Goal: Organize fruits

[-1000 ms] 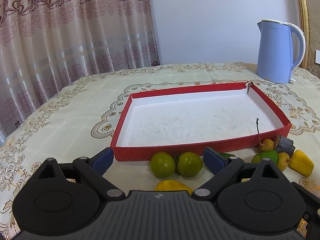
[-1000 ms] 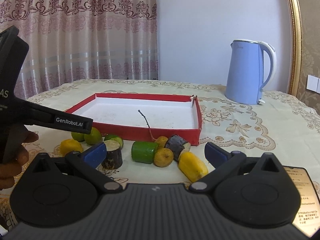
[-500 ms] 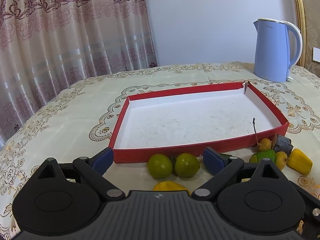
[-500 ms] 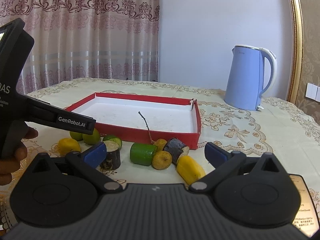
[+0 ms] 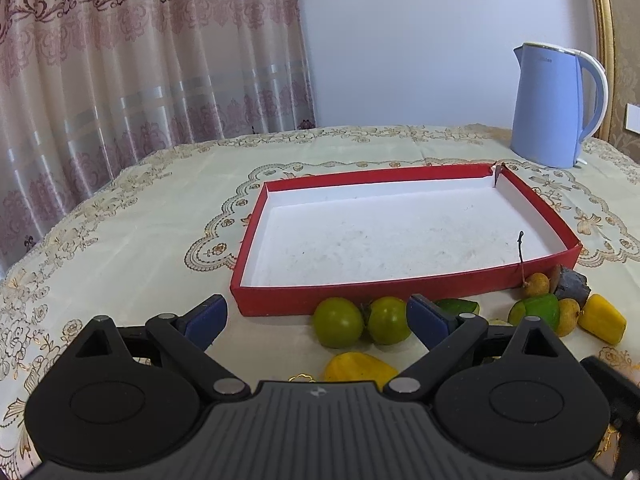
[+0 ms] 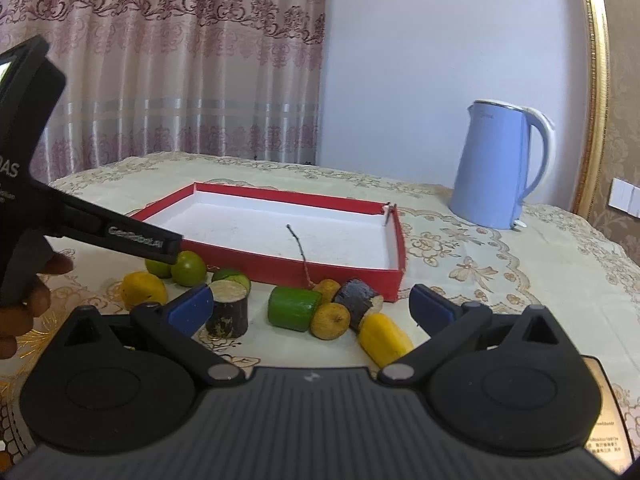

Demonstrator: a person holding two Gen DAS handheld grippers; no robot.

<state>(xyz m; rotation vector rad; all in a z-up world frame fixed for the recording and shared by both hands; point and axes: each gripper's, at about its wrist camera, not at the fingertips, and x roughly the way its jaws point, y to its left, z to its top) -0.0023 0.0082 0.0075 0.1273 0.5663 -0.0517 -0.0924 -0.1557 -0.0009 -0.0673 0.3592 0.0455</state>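
Observation:
A shallow red tray [image 5: 404,286] [image 6: 348,270] with a white floor lies mid-table, nothing in it. Fruit lies along its near side: two green round fruits [image 5: 338,322] [image 5: 389,320], a yellow fruit [image 5: 358,366] [image 6: 143,289], a green cylinder piece [image 6: 294,308], two dark sugarcane pieces [image 6: 228,314] [image 6: 360,296], brown longans [image 6: 330,320] with a twig, and a yellow wedge [image 6: 384,338] [image 5: 602,318]. My left gripper [image 5: 318,318] is open just before the green fruits. My right gripper [image 6: 310,306] is open before the green cylinder.
A light blue electric kettle [image 5: 556,106] [image 6: 502,164] stands at the table's far right. A patterned cream tablecloth [image 5: 140,232] covers the table, with curtains behind. A person's hand [image 6: 28,304] holds the left gripper's body [image 6: 24,176] at the left of the right wrist view.
Both grippers have risen and drawn back a little, so the tray and fruit sit slightly farther off. The left gripper's body has lifted in the right wrist view. No fruit has moved.

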